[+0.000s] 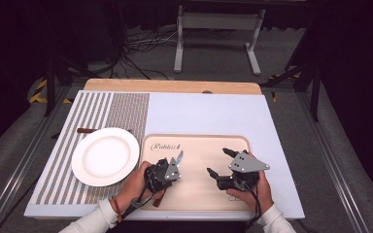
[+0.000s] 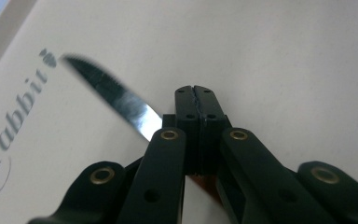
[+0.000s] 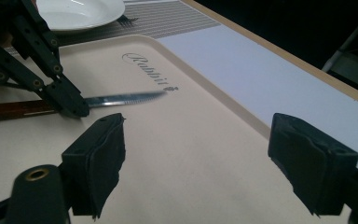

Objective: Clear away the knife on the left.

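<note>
- My left tool (image 1: pixel 167 171) sits at the near left of the tray (image 1: pixel 194 194), its jaws clamped on a knife (image 2: pixel 116 95). In the left gripper view the pads meet over the knife where blade joins handle, and the serrated blade sticks out to the left.
- The knife's brown handle (image 3: pixel 14 111) trails back under the tool toward my left hand (image 1: pixel 135 183). The blade points far and slightly right, above the tray floor. I cannot tell whether the tip touches the tray.
- My right tool (image 1: pixel 222 169) hovers at the near right of the tray with its jaws spread wide and nothing between them. Its pads (image 3: pixel 103 154) frame bare tray floor in the right gripper view.
- The two tools are well apart, and the knife is only in the left one.
- I judge the step in hand to be lifting the knife off the tray, with the grip already made.
- Farther left, beside the tray, a white plate (image 1: pixel 105 156) rests on the striped mat (image 1: pixel 97 109). A dark-handled utensil (image 1: pixel 86 130) peeks out at its far edge.
- The next move probably carries the knife left toward the plate. That calls for a firm grip, a level blade, and enough height to clear the tray's rim and the plate.
- The pale desk (image 1: pixel 213 116) runs on beyond the tray to the far edge.
</note>
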### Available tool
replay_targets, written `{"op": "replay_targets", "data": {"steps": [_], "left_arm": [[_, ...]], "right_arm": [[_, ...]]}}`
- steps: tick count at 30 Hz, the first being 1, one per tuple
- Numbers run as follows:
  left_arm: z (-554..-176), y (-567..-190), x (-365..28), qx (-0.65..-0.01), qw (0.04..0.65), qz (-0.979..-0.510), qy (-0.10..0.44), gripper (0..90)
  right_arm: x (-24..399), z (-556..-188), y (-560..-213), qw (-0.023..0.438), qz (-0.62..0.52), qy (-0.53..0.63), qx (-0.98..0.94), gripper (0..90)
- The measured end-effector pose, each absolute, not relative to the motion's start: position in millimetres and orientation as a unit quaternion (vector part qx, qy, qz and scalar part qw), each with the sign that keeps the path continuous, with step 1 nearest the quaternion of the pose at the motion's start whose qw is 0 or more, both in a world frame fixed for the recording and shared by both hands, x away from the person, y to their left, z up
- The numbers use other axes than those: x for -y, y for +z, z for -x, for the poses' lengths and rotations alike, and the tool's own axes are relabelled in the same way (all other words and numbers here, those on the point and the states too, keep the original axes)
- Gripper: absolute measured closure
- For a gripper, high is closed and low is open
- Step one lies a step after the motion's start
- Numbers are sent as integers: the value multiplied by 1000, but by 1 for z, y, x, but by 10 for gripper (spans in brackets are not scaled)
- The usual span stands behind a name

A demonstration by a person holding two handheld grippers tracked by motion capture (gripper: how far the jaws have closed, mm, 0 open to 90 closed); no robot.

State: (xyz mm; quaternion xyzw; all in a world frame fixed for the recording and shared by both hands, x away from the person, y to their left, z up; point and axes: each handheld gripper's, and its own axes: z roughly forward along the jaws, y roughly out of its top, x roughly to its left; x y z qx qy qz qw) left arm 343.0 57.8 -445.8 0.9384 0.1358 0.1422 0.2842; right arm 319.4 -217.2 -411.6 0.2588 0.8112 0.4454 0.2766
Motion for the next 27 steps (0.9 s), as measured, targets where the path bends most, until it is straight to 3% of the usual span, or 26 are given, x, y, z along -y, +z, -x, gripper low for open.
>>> {"op": "replay_targets", "data": {"steps": [15,18,27], "left_arm": [[-337,-442,-87,-141,273,-938,162,897],[-336,-440,-90,-139,277,-937,161,858],[-316,-444,-83,-109,310,-938,109,874]], "right_arm": [[213,-319,-414,272,-255,438,-818,197],[213,-319,-415,272,-255,437,-819,197],[213,-319,-415,272,-254,437,-819,197]]}}
